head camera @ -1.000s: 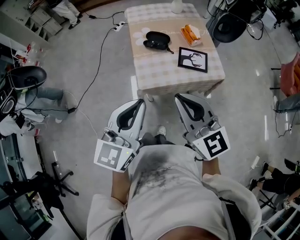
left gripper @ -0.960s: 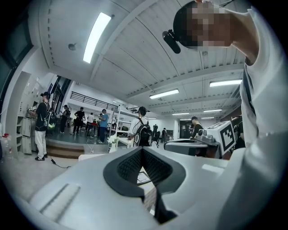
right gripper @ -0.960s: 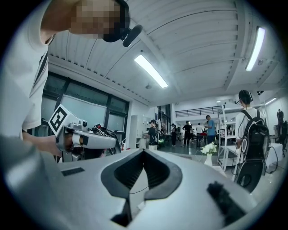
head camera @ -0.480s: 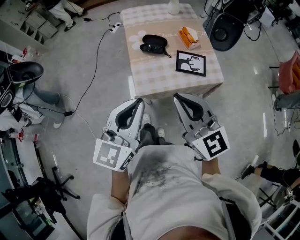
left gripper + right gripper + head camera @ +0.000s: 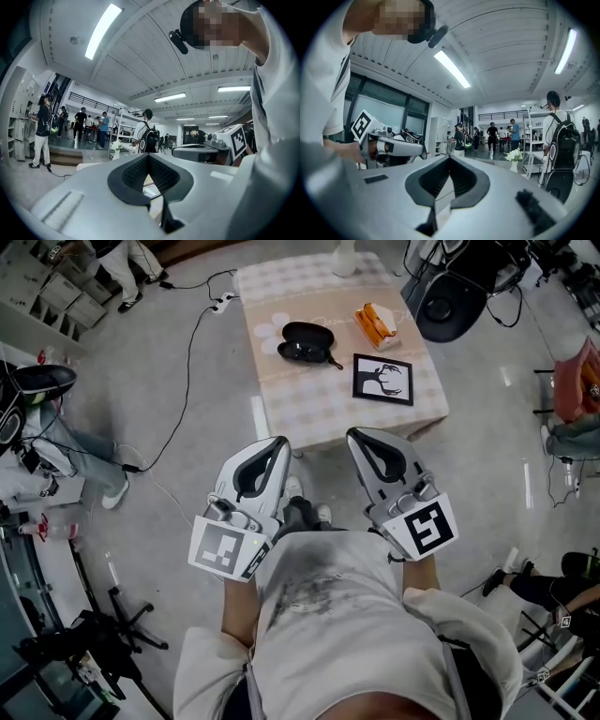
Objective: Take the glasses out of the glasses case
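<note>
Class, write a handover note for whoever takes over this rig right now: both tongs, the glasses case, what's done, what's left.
Left tongs: shut, empty, short of the table.
Right tongs: shut, empty, beside the left tongs.
Glasses case: black, on the table's far left part, apparently open. The glasses seem to lie in it, but they are too small to be sure.
Done: nothing yet.
Left: reach the table, steady the case, lift the glasses out.

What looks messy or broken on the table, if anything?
Nothing stands out. The black glasses case, orange packet and deer picture lie neatly on the checked table; nothing looks spilled or tipped.
</note>
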Tool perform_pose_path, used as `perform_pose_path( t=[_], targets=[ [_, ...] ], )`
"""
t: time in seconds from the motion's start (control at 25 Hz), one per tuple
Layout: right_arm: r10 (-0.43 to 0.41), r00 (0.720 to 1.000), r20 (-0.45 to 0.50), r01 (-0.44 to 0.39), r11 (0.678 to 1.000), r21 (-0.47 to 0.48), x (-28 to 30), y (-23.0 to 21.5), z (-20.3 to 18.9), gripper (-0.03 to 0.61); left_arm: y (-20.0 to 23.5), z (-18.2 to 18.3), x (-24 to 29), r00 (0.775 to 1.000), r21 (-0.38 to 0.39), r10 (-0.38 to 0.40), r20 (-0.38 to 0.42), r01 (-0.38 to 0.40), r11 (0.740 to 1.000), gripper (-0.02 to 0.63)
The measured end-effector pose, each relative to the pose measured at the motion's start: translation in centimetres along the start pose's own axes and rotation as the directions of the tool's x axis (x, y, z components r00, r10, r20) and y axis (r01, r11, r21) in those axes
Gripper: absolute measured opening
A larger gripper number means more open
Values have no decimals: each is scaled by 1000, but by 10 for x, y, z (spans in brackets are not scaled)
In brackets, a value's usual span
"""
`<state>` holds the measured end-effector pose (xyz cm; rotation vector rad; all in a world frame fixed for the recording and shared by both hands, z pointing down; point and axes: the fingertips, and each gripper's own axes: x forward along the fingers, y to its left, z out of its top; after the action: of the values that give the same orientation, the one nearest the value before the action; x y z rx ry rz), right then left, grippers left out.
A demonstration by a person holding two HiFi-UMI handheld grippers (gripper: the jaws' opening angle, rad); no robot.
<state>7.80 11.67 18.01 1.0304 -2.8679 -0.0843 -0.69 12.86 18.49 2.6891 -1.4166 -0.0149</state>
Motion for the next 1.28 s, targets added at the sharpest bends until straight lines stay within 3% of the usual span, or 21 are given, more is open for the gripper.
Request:
perform_pose_path(
  t=[0.8, 1.28],
  targets=[
    [-59, 996, -61, 57, 998, -28, 90, -24, -12, 17, 88, -10, 43, 995, -10, -93, -21, 92, 996, 5],
    [-92, 989, -119, 86, 995, -51, 114, -32, -19, 17, 112, -13, 52, 992, -39, -125, -20, 124, 992, 5]
  ],
)
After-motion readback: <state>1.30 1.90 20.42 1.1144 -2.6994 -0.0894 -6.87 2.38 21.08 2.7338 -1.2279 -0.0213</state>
